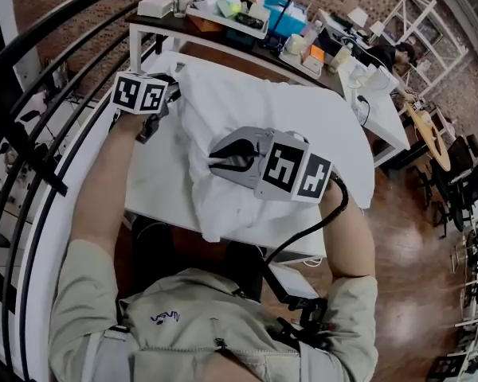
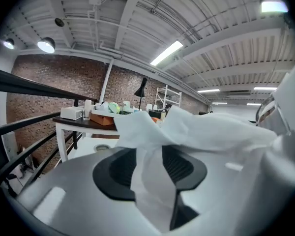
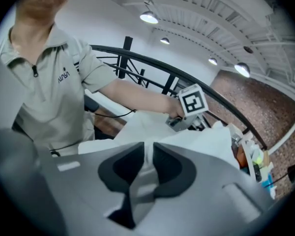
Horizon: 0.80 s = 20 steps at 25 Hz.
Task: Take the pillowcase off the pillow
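Operator's grey polo shirt point(image 1: 183, 325) fills the bottom of the head view, with both forearms out over a white table point(image 1: 155, 185). Pillowcase point(image 1: 247, 114) lies on that table, white and crumpled, bunched across the middle; can't separate pillow from case under the folds. Right gripper point(image 3: 148, 151) sits on the near side of the heap, angled down. Its jaws are only a narrow slit apart, with a thin edge of white cloth in the slit and the pads not clamping it. Left gripper point(image 2: 148, 154) is at the heap's far left corner, roughly level, jaws moderately apart. A fold of the pillowcase hangs loose through the gap, not pinched. Beyond the table is a dark desk point(image 1: 223, 34) loaded with clutter. Black railing point(image 1: 32, 102) runs along the left.
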Tool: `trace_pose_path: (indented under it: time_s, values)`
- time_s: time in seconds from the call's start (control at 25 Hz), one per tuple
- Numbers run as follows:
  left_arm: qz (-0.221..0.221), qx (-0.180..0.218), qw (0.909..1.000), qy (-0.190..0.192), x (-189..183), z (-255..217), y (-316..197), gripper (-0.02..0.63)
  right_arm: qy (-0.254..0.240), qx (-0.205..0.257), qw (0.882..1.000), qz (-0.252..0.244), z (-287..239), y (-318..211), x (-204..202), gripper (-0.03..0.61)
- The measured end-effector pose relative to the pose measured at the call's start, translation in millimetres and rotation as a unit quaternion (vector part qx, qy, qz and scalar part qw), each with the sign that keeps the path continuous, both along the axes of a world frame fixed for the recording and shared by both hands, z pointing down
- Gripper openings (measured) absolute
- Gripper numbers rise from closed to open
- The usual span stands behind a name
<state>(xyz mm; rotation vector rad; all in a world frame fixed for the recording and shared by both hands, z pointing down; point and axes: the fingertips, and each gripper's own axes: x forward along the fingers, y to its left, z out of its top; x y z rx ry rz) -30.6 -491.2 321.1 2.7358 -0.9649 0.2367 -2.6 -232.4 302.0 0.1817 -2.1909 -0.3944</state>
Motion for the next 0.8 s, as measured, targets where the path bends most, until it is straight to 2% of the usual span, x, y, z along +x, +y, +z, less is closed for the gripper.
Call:
trace_pose_path:
  time_s: [0.12,0.28,0.4,0.52,0.64,0.76,0.8]
  values:
    - [0.004,-0.005,0.9994,0.033,-21,-2,20,0.203,-0.003,-0.001,1.000,0.004,1,-7,0,0.059]
    - [0.023,0.022,0.9959,0.085,-34,-23,68,0.223,-0.001,0.001,1.000,-0.004,1,-12,-1,0.061]
    - [0.066,0.027,0.9933,0.091,-21,-31,105,0.242,-0.004,0.003,1.000,-0.006,-3,-16,-2,0.064]
    - [0.121,-0.006,0.9888,0.088,3,-21,126,0.260,-0.002,0.004,1.000,-0.006,-4,-16,-4,0.064]
    - [0.133,-0.045,0.9858,0.092,15,-8,120,0.318,-0.001,0.004,1.000,-0.006,-2,-16,-6,0.064]
    - [0.145,-0.080,0.9781,0.126,22,-4,113,0.320,0.003,0.005,1.000,-0.007,-2,-17,-6,0.066]
    - [0.149,-0.082,0.9763,0.135,25,-5,113,0.284,0.004,0.005,1.000,-0.008,-3,-19,-5,0.066]
